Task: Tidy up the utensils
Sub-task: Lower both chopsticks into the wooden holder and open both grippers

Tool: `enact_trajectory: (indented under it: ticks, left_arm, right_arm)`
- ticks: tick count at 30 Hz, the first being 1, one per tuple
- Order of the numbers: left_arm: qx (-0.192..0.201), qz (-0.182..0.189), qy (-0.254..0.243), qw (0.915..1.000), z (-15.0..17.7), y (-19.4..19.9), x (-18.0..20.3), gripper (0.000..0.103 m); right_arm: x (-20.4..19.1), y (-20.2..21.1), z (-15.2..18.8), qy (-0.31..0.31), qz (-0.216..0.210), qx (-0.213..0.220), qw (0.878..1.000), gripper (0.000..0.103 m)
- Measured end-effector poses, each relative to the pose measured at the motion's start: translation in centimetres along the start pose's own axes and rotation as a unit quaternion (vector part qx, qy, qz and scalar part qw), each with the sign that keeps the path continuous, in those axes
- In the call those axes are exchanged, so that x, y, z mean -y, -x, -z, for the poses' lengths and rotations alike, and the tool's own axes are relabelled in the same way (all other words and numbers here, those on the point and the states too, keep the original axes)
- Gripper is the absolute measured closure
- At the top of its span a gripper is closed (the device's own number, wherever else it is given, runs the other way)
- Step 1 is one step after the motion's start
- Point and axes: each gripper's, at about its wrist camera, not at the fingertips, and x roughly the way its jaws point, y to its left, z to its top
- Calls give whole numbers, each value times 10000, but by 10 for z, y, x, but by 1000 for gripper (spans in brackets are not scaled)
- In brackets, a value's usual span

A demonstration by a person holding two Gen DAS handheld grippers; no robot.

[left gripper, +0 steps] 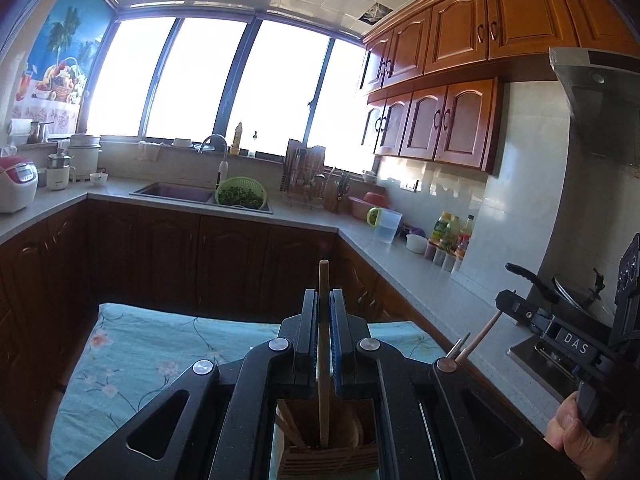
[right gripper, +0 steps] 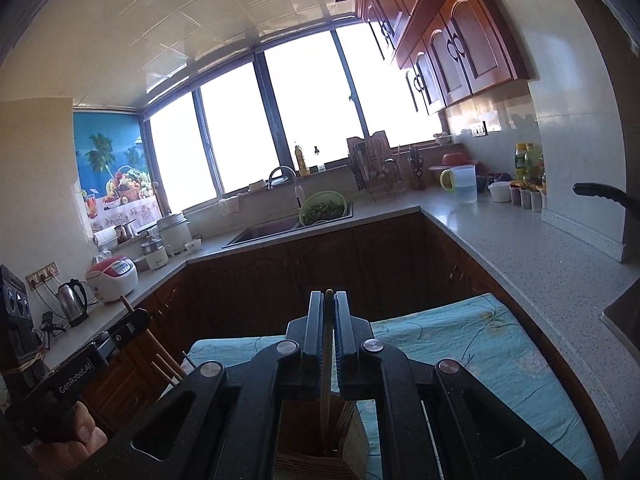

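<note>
Both grippers (left gripper: 324,308) (right gripper: 329,312) are matt black plastic with bright metal pivot pins. The held sticks (left gripper: 324,344) (right gripper: 328,344) and the slatted holder (left gripper: 328,460) are bare wood. The near table cloth (left gripper: 140,360) is printed fabric. The worktop (right gripper: 520,248) is smooth speckled stone; the wall cupboards (left gripper: 460,32) are glossy varnished wood.

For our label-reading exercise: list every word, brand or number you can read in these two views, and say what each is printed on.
"DAS": on the right gripper, side of its body.
"GenRobot.AI": on the left gripper, side of its body.
Bottle labels on the counter: too small to read.
Rice cooker panel: too blurred to read.
</note>
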Motion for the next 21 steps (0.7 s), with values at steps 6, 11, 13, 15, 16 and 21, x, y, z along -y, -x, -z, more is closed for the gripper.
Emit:
enact_trajectory:
  ticks: [6,11,13,15,16,21]
  left_arm:
    - [-339,8,51,9994,19,-20,-3,99]
    - [-430,-72,35,9990,24,-21,-13,99]
    - [-431,-92,52,9990,23,-20,-16,98]
    - [-457,-105,99,9988,22,-20,-18,98]
    - [-462,-105,115,9988,22,-19,-20,98]
    - [-471,-126,99,9988,24,-18,-20,98]
  right_arm:
    - [8,-12,26,-160,-23,-344,9993,98]
    - [12,-15,39,-173,56,-424,9989,98]
    - [15,-15,38,-219,43,-437,9988,98]
    - [17,-16,38,-232,59,-463,9986,98]
    - [17,-17,37,-237,63,-475,9986,98]
    - [18,-17,36,-253,60,-485,9985,98]
